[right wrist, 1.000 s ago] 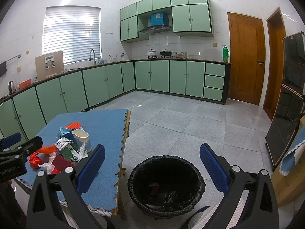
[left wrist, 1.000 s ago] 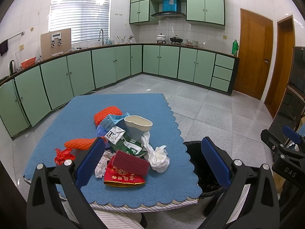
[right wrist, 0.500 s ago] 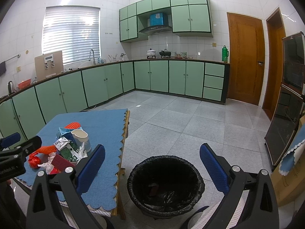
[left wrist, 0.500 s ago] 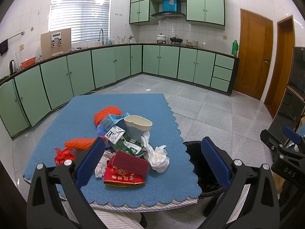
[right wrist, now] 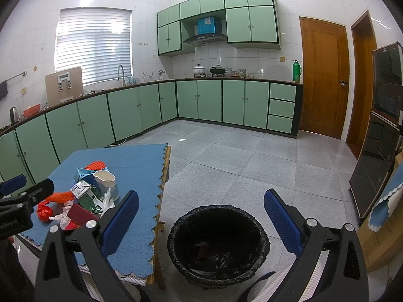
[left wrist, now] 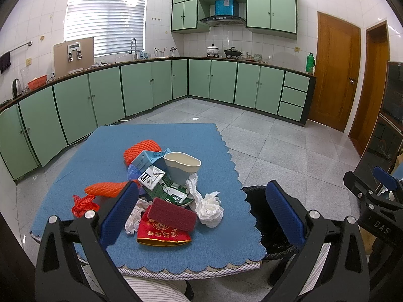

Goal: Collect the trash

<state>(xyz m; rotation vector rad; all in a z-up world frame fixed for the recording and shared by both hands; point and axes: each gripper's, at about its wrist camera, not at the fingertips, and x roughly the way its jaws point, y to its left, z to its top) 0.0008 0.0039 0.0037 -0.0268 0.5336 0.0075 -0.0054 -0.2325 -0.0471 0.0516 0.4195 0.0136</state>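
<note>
A pile of trash lies on the blue table (left wrist: 100, 151): a dark red sponge (left wrist: 171, 217), a red packet (left wrist: 161, 237), crumpled white tissue (left wrist: 209, 207), a paper cup (left wrist: 181, 167), cartons (left wrist: 151, 177), orange netting (left wrist: 107, 188) and a red wrapper (left wrist: 81, 205). My left gripper (left wrist: 201, 216) is open and empty, held above the near side of the pile. My right gripper (right wrist: 201, 221) is open and empty above the black-lined bin (right wrist: 217, 244), which holds a dark red item (right wrist: 202, 250). The pile also shows in the right wrist view (right wrist: 88, 193).
The bin (left wrist: 267, 221) stands on the tiled floor just right of the table. Green cabinets (left wrist: 141, 88) line the far walls. A dark oven unit (right wrist: 377, 138) and wooden doors (right wrist: 325, 75) are at the right.
</note>
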